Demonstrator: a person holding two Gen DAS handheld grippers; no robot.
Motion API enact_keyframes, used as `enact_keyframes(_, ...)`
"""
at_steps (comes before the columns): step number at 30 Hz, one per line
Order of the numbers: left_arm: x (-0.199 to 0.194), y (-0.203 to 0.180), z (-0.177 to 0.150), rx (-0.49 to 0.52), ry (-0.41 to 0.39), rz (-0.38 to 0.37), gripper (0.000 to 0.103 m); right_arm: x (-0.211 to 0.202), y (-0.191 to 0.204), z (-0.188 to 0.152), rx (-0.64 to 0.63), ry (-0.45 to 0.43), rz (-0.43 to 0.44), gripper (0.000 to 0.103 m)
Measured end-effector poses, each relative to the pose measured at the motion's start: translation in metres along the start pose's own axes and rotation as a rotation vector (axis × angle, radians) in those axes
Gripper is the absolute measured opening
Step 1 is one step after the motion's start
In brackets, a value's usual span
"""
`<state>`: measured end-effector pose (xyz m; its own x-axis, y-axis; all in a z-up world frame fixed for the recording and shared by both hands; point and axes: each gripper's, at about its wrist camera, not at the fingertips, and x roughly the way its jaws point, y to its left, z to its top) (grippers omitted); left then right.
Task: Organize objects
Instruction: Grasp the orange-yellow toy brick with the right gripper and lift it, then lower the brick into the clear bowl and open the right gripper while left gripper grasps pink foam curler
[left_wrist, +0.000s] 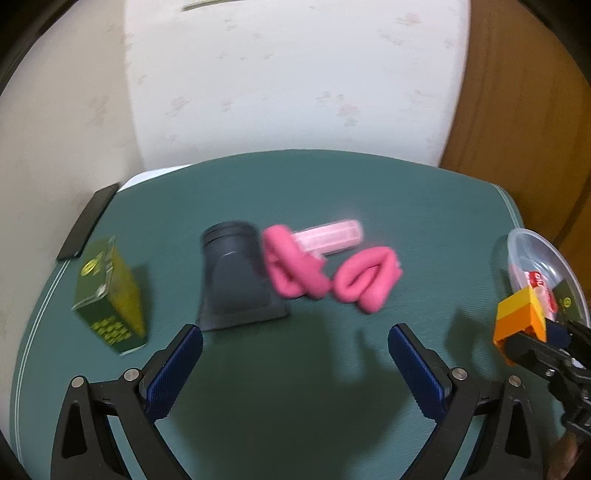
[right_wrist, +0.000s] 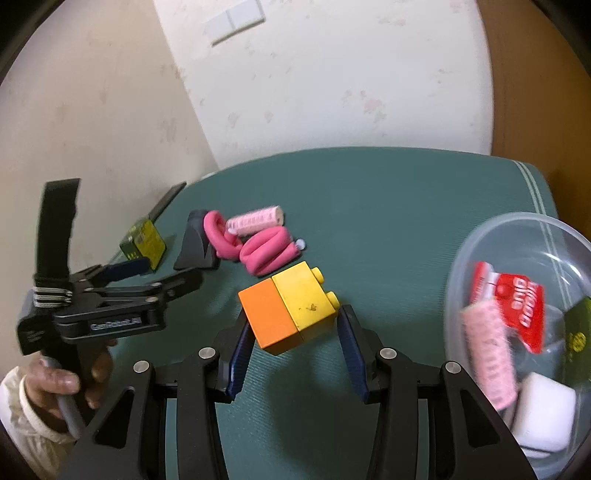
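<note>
Carrying the orange-and-yellow block (right_wrist: 290, 306) clamped in the right hand-held gripper (right_wrist: 293, 328), the person should centre it over the clear bowl (right_wrist: 517, 229) before release; left hand-held gripper (left_wrist: 295, 339) gapes empty.

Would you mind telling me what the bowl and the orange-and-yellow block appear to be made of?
Bowl: probably clear thin plastic, glossy; its contents and the mat show through. Block: likely hard moulded plastic, smooth matte faces with round studs.

Both wrist cameras are looking steeply down along their own fingers at a green mat (left_wrist: 332, 184), facing a floral-papered wall (left_wrist: 295, 74). The left view is hanging farther back; the right is sitting closer, beside a clear plastic bowl (right_wrist: 480, 258). Both are sharing the pink foam curlers (left_wrist: 295, 269) and the green box (right_wrist: 144, 243).
</note>
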<state>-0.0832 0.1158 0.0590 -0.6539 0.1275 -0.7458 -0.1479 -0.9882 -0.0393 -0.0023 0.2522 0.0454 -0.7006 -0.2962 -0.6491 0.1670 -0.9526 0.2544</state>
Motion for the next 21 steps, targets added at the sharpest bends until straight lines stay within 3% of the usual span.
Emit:
enact_keyframes(7, 0.015, -0.034, 0.017, 0.094, 0.000, -0.051, 0.101, -0.029, -0.018, 0.001, 0.041, -0.080, -0.021, 0.046)
enact_keyframes(13, 0.035, -0.049, 0.029, 0.163, 0.016, -0.092, 0.091, -0.049, -0.036, 0.001, 0.100, -0.123, -0.018, 0.046)
enact_keyframes(21, 0.048, -0.059, 0.037, 0.216, 0.003, -0.073, 0.089, -0.057, -0.046, 0.003, 0.133, -0.163, -0.023, 0.046)
